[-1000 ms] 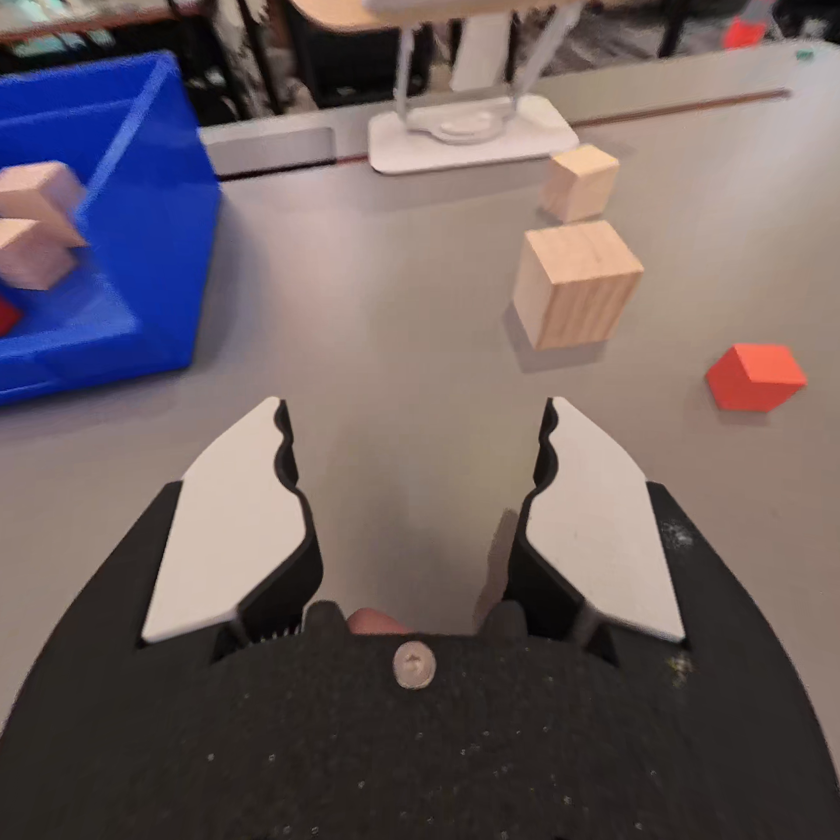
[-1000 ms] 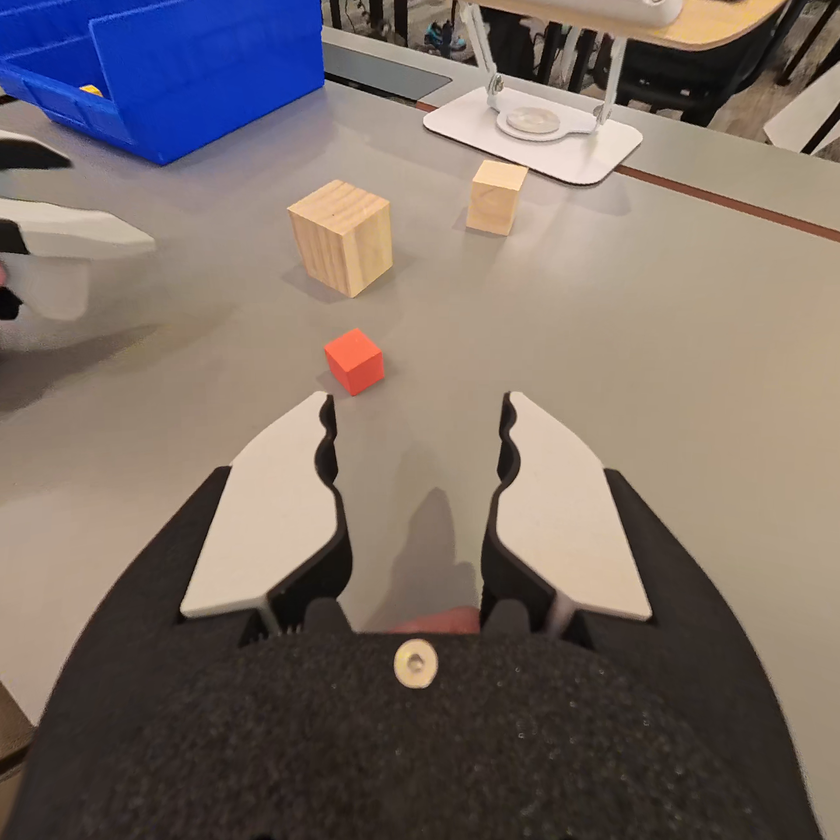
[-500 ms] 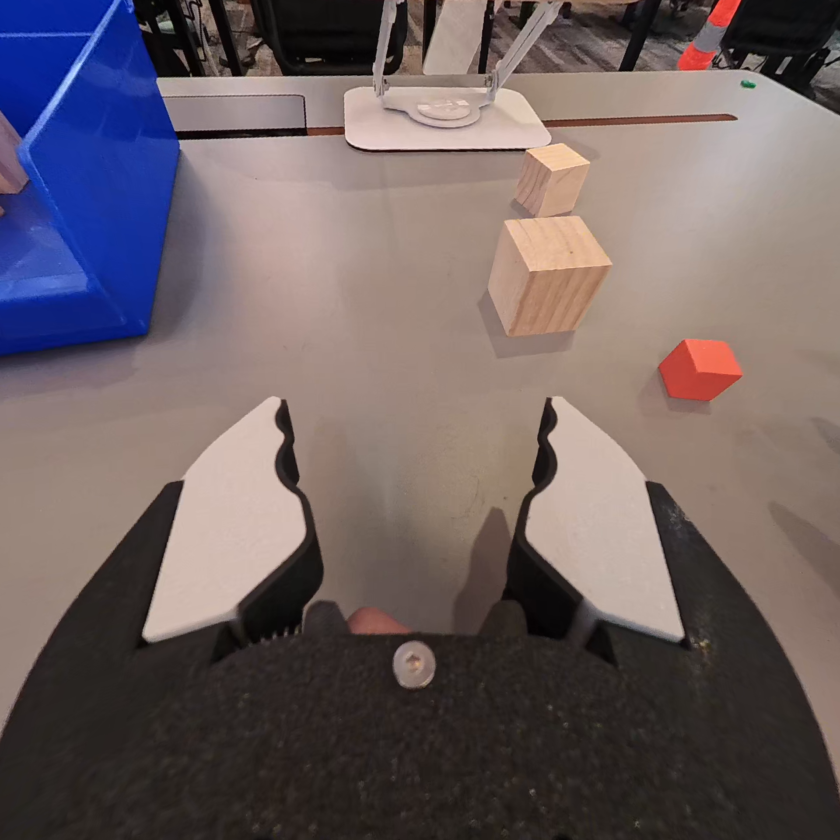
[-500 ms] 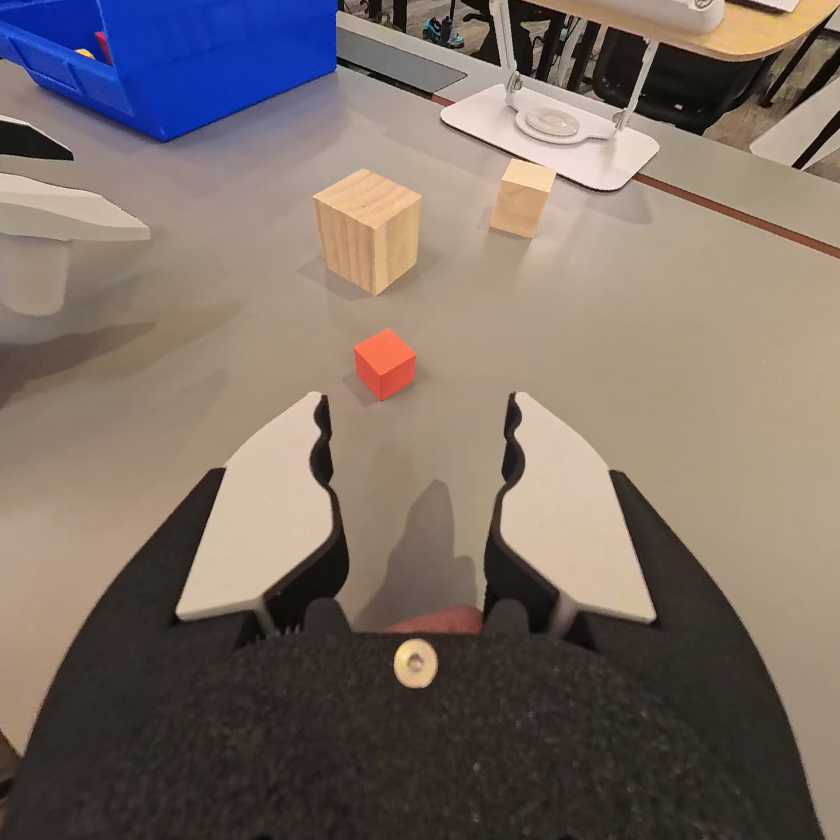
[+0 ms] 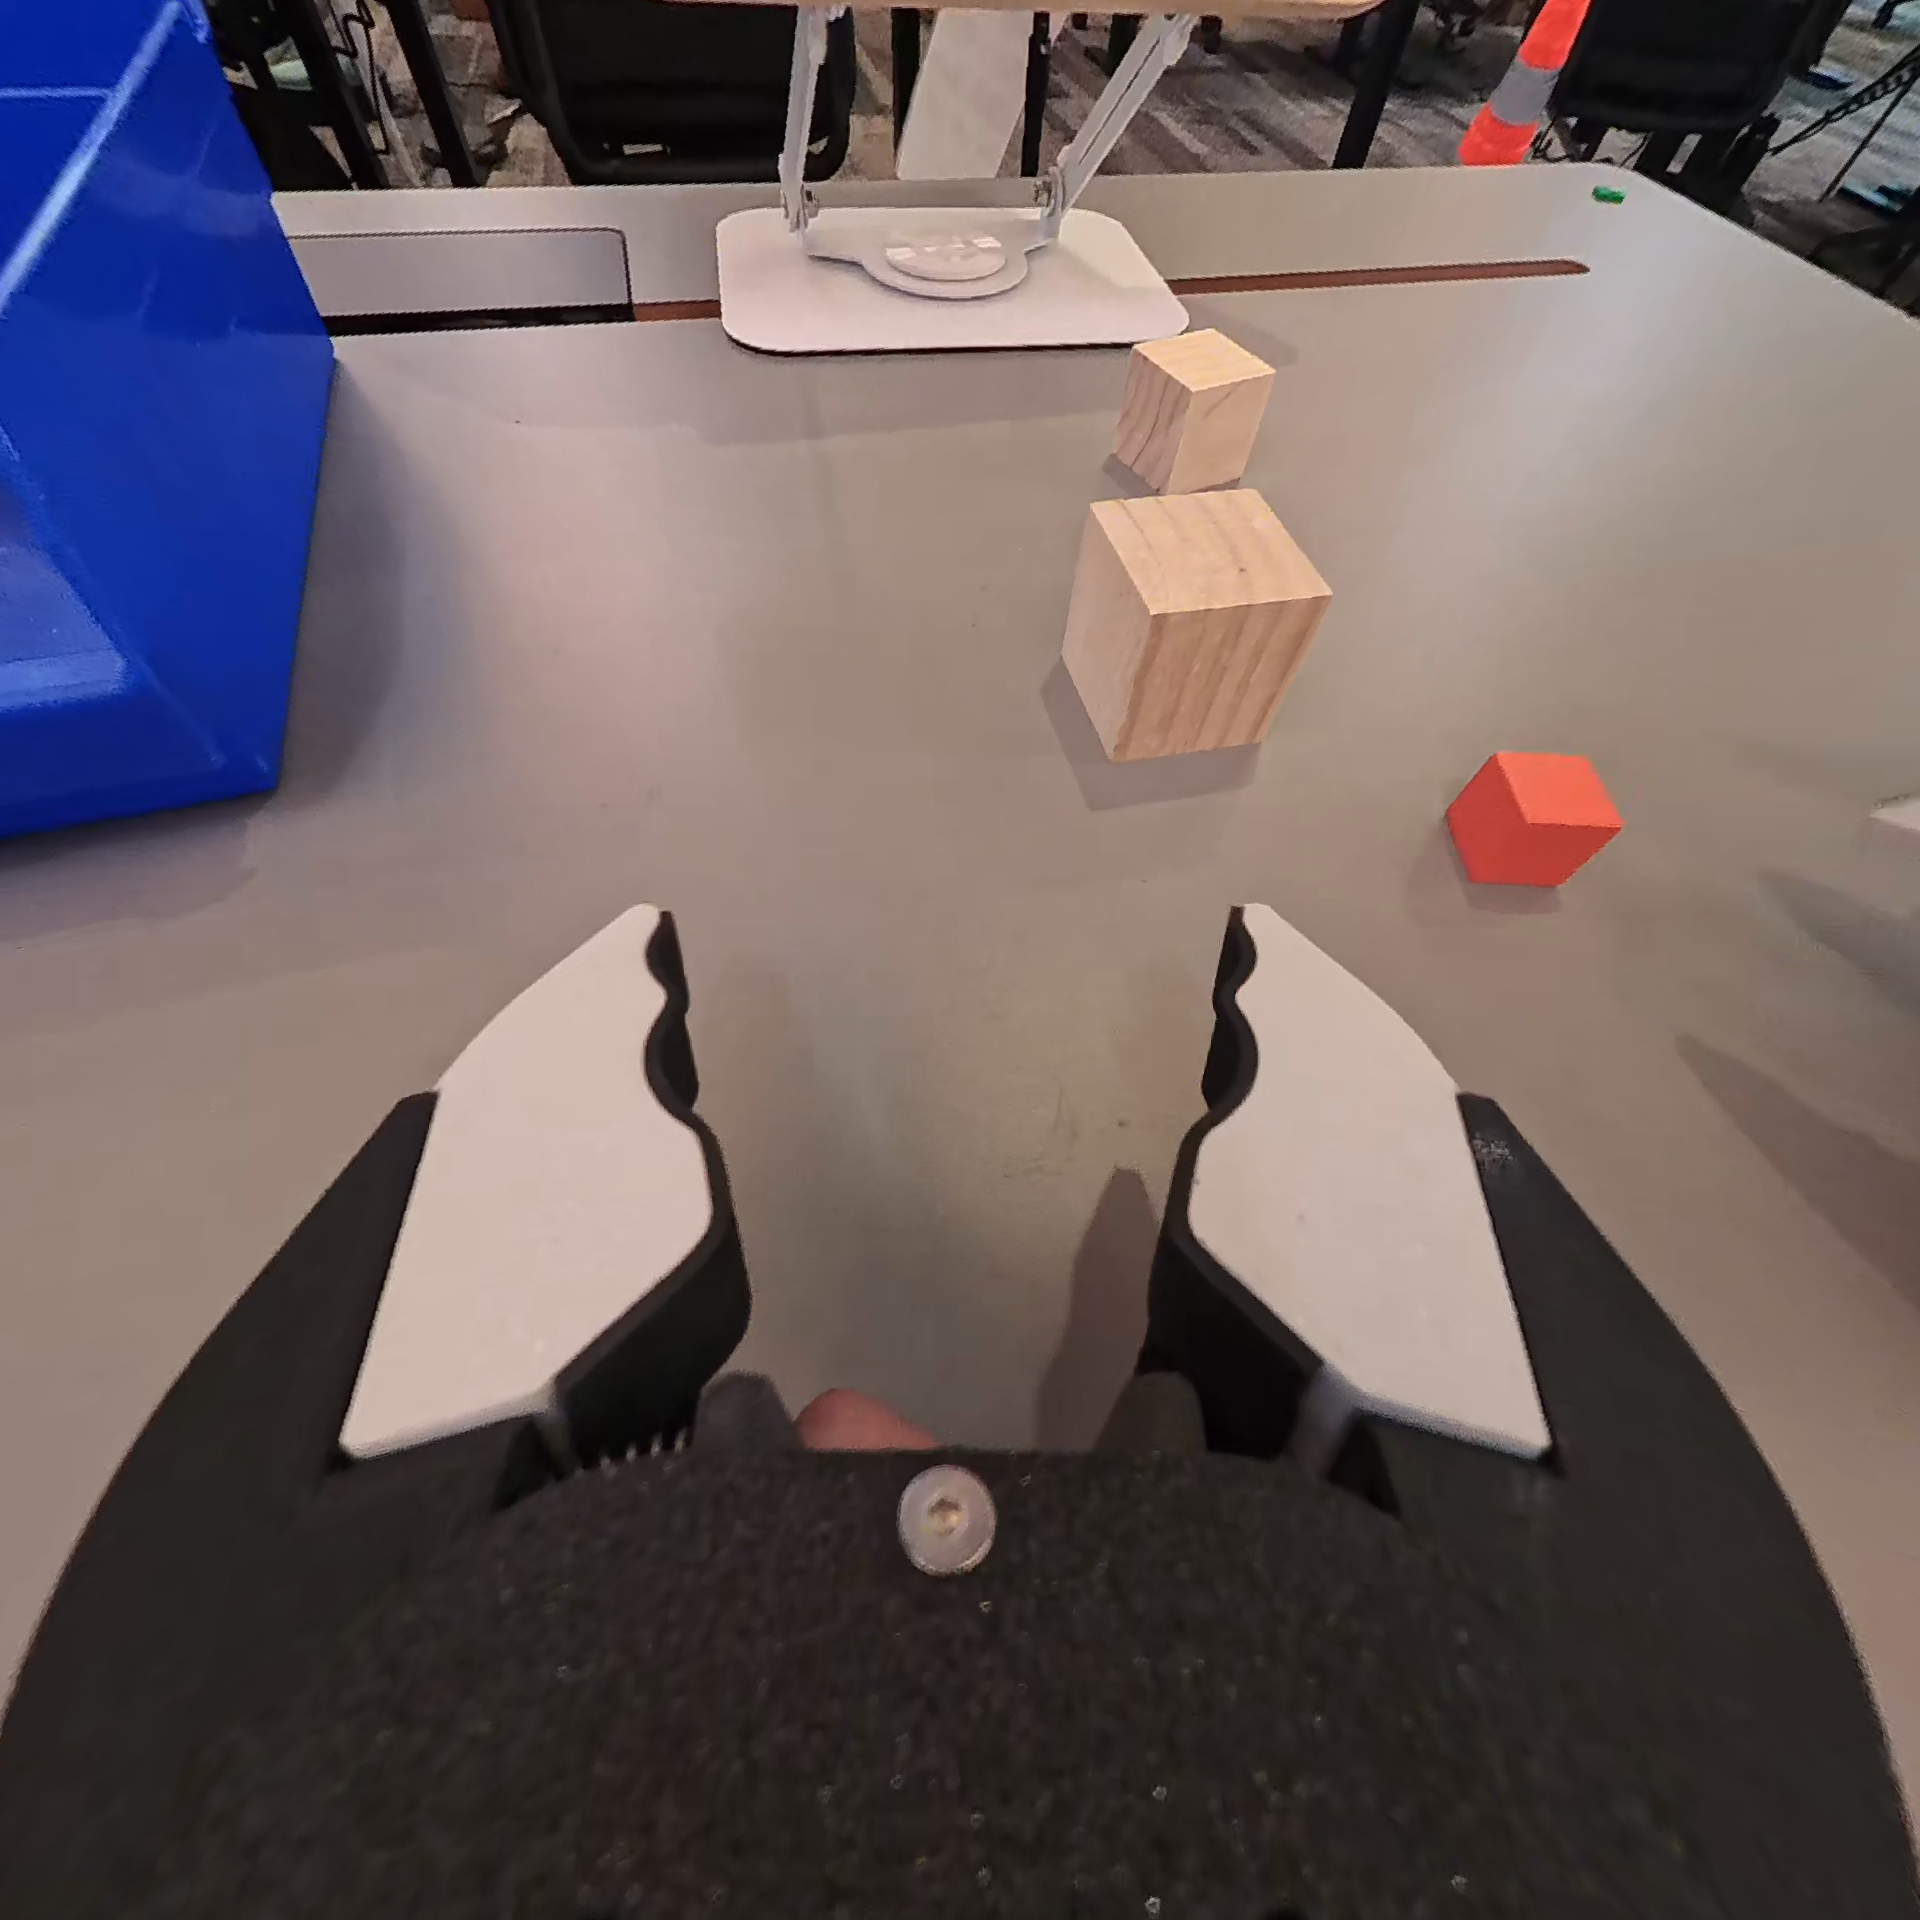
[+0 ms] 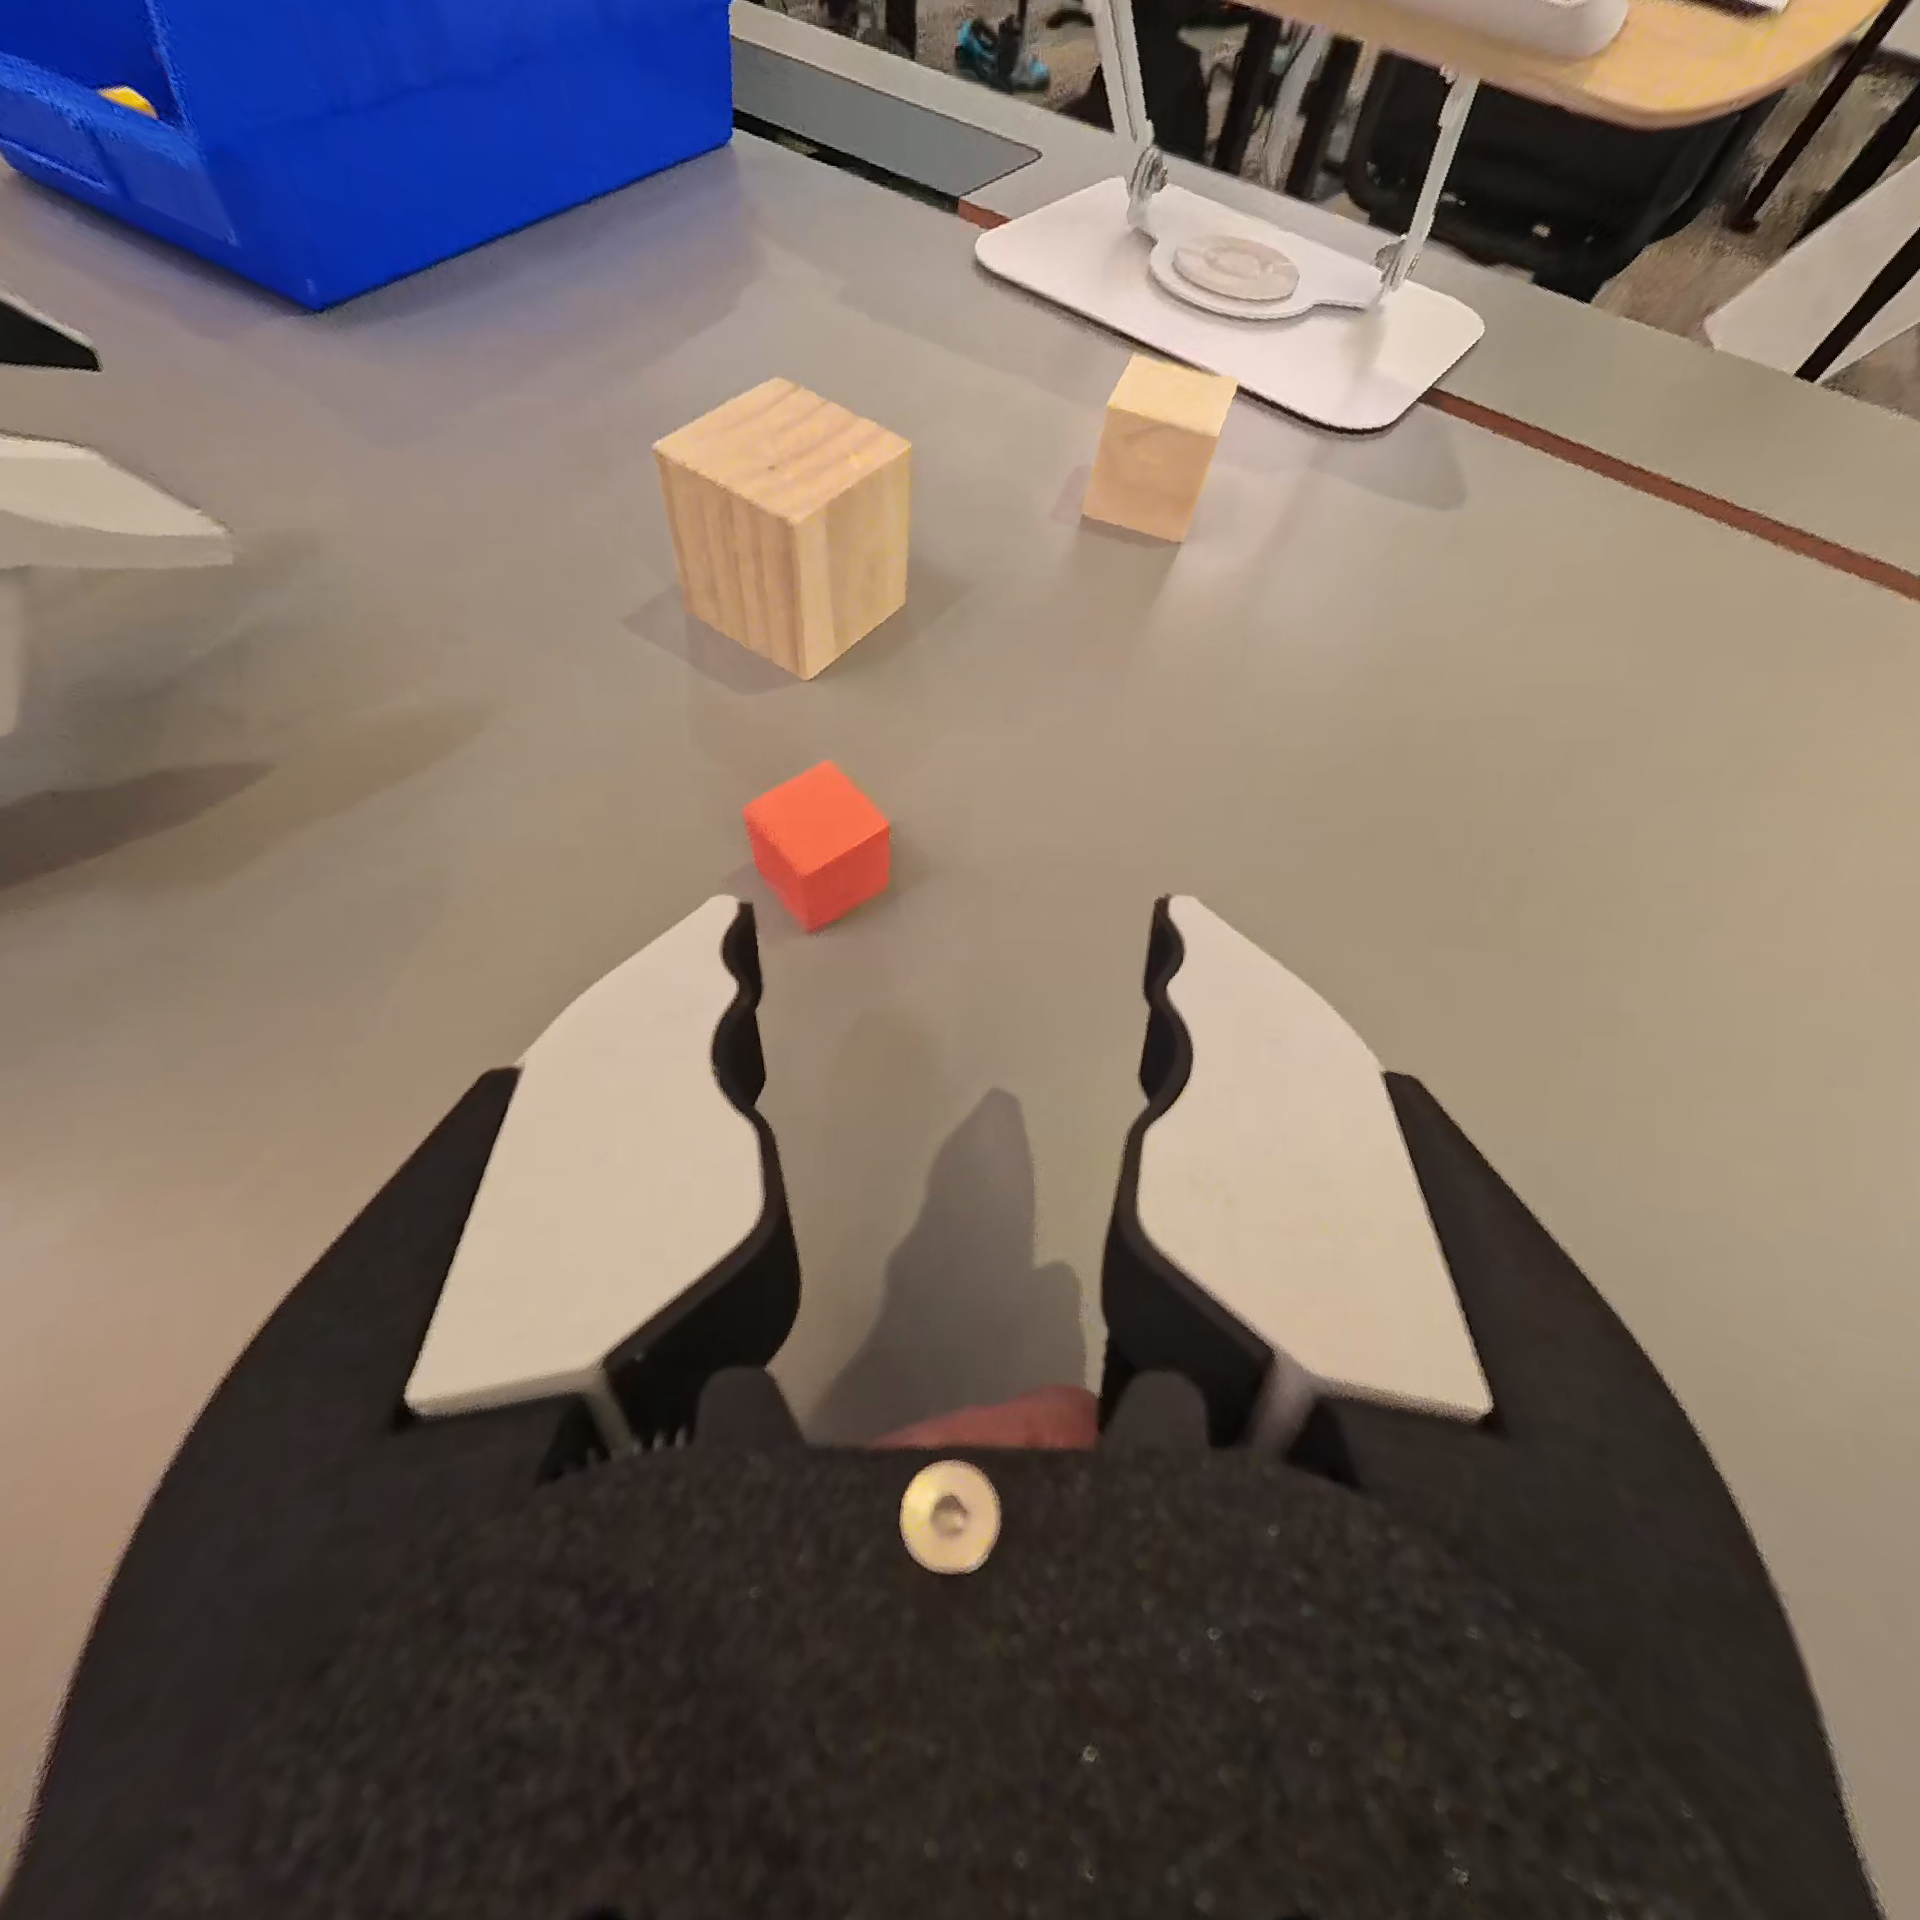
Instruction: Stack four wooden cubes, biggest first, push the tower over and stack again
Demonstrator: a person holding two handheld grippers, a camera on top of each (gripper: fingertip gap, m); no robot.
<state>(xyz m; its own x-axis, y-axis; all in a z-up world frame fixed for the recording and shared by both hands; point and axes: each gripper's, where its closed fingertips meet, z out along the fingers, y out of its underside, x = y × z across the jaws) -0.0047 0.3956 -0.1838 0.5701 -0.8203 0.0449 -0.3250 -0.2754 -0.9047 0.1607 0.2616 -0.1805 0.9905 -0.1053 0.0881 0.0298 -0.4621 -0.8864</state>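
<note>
1. Left gripper: jaws spread wide, nothing between them, held over bare grey table.
2. Right gripper: jaws also apart and empty. Small red cube sits on the table just beyond its left fingertip, not touched.
3. From the left wrist view the same red cube lies off to the right, near the large wooden cube.
4. Large wooden cube stands alone on the table, past the red one. Nothing on top.
5. Smaller wooden cube farther back, just beside the edge of a white stand base; cannot tell if they touch.
6. Blue bin at far left, well apart from the cubes. Only three cubes seen on the table; none stacked.
</note>
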